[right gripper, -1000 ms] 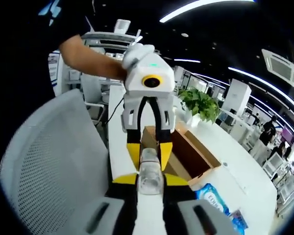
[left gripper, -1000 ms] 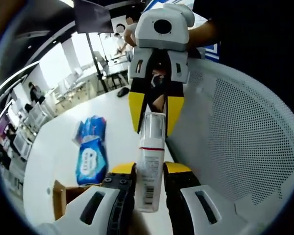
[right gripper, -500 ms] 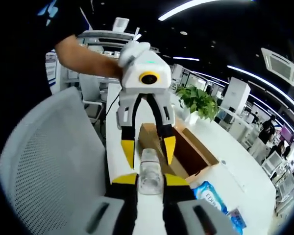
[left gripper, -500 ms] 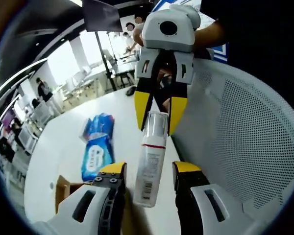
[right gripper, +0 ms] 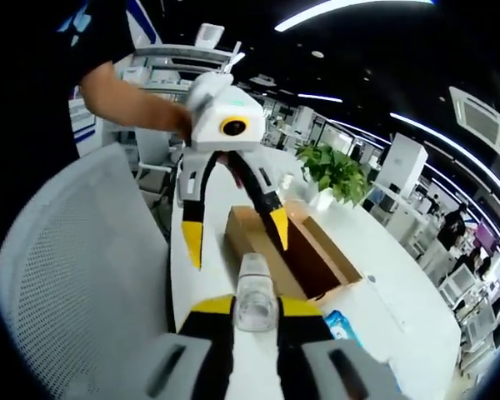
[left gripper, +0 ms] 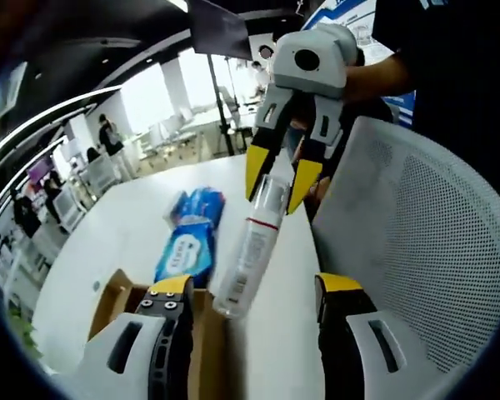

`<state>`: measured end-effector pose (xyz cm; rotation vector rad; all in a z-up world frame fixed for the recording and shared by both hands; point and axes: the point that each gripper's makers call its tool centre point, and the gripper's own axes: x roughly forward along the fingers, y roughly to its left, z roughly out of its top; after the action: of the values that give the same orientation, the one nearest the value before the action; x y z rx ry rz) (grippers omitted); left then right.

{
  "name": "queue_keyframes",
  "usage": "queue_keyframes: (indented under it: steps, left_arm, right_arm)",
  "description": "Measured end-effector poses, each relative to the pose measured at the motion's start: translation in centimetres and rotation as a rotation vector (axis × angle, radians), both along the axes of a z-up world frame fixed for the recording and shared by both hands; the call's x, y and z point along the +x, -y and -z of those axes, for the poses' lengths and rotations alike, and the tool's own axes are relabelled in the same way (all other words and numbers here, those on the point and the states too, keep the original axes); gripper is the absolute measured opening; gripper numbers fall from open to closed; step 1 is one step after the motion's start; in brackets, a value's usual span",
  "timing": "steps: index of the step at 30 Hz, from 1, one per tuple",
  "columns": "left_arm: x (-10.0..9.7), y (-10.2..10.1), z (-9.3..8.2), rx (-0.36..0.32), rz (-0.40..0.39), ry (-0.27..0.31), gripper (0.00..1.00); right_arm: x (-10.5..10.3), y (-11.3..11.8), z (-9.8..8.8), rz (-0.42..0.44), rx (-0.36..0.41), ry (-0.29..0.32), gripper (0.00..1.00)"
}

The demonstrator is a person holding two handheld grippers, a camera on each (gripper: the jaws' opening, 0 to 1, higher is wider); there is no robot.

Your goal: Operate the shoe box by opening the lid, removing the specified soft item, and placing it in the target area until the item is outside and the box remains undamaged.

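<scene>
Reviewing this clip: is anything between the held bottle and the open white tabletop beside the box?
Nothing visible. The right gripper is shut on the bottle above the table; the left gripper is open and clear of it. The box and blue packs lie aside.

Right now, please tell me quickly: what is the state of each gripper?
Left gripper: open, jaws spread wide, holding nothing.
Right gripper: shut on the bottle, gripping it at the clear cap end.
</scene>
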<state>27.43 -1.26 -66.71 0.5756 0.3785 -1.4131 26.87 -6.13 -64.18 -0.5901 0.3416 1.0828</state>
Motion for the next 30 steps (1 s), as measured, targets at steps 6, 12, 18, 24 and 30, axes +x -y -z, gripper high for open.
queue_keyframes:
  steps: [6, 12, 18, 24, 30]
  left_arm:
    - [0.5, -0.7, -0.1, -0.022, -0.077, -0.020, 0.69]
    - [1.0, -1.7, -0.4, -0.042, -0.134, -0.031, 0.74]
    - [1.5, -2.6, -1.2, -0.104, -0.214, -0.061, 0.79]
    - [2.0, -3.7, -1.2, -0.119, -0.270, -0.055, 0.84]
    - [2.3, -4.4, -1.1, -0.125, -0.307, -0.057, 0.88]
  right_arm:
    - [1.8, 1.2, -0.8, 0.017, -0.016, 0.024, 0.14]
    - [4.0, 2.6, -1.4, 0.039, -0.033, 0.034, 0.14]
    - [6.2, 4.2, -1.7, 0.045, -0.085, 0.047, 0.14]
    - [8.8, 5.7, -1.8, 0.052, -0.130, 0.070, 0.14]
    - [11.5, 7.0, -1.6, 0.060, -0.164, 0.072, 0.14]
